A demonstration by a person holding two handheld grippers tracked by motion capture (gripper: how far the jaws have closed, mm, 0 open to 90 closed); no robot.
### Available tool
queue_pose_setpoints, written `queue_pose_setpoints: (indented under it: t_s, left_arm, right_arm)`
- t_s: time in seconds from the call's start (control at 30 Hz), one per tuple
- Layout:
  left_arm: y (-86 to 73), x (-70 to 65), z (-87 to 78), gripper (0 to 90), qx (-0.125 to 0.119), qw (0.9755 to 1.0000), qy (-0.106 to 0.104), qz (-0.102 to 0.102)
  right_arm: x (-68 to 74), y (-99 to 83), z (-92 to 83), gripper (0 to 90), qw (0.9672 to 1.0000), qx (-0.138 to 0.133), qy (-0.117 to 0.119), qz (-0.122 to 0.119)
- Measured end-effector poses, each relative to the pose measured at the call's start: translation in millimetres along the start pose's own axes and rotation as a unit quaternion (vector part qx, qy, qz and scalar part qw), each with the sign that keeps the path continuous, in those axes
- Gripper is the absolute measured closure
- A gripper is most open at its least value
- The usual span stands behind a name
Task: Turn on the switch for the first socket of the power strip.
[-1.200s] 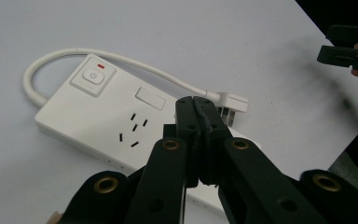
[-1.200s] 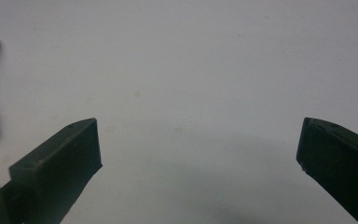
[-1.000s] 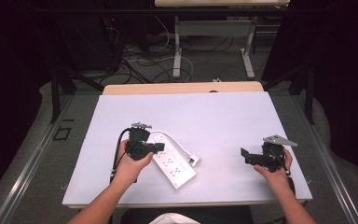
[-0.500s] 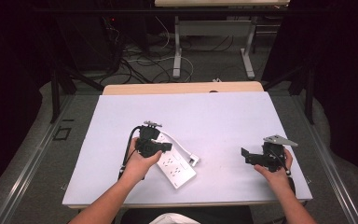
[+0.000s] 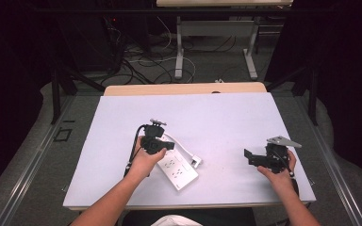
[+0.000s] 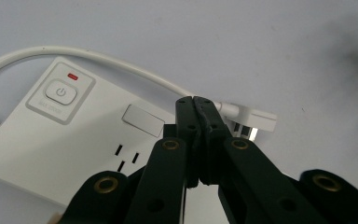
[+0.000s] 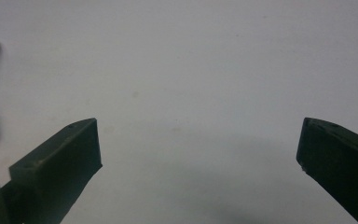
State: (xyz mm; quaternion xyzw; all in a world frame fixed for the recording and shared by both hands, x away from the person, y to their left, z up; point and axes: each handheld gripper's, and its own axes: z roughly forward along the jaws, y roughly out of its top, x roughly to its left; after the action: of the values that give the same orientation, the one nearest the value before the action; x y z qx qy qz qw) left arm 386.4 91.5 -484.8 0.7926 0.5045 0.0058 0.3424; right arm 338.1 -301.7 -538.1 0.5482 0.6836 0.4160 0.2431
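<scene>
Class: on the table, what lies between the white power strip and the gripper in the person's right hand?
Nothing: in the high view, only bare white table top separates the white rectangular plastic power strip from the right gripper, whose jaws stand open.

Power strip (image 6: 51,140): white plastic housing, smooth, satin sheen; its cord (image 6: 98,58) has a smooth white sheath, slightly glossy; the plug (image 6: 254,119) is white plastic with bright metal prongs. Left gripper (image 6: 197,105): matt black plastic arms with a fine grain; brass-coloured metal rivets at the pivots. Right gripper (image 7: 198,140): same matt black finish. Table (image 5: 217,117): matt white covering, smooth, faintly speckled; pale wood edge at the far side.
</scene>
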Motion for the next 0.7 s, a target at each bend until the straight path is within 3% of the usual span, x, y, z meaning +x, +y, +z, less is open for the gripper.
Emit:
queue_pose_setpoints:
  t_s: [0.17,0.23,0.27,0.3,0.33,0.7]
  left_arm:
    - [2.0,4.5,3.9,90.0,0.009,0.9999,0.005,0.004]
    - [2.5,4.4,5.8,90.0,0.007,0.9999,0.01,-0.004]
    - [3.5,6.4,5.9,90.0,0.013,0.9999,0.007,0.004]
    - [3.3,5.0,8.1,90.0,0.007,0.9999,0.014,-0.005]
    - [4.1,6.6,10.3,90.0,0.008,0.9998,0.02,0.0]
    - [9.2,14.3,19.2,90.0,0.026,0.9992,0.03,-0.007]
  right_arm:
    - [-0.7,-0.1,0.2,0.0,1.0,0.0,-0.001,-0.002]
    - [-0.7,-0.1,0.3,0.0,1.0,0.0,-0.001,-0.002]
    - [-0.7,0.0,0.3,0.0,1.0,0.0,-0.001,-0.002]
    - [-0.4,0.1,0.5,0.0,1.0,0.0,-0.001,0.0]
    - [-0.5,0.0,0.6,0.0,1.0,0.0,-0.001,0.0]
    - [-2.0,-0.2,0.9,0.0,1.0,0.001,0.002,-0.002]
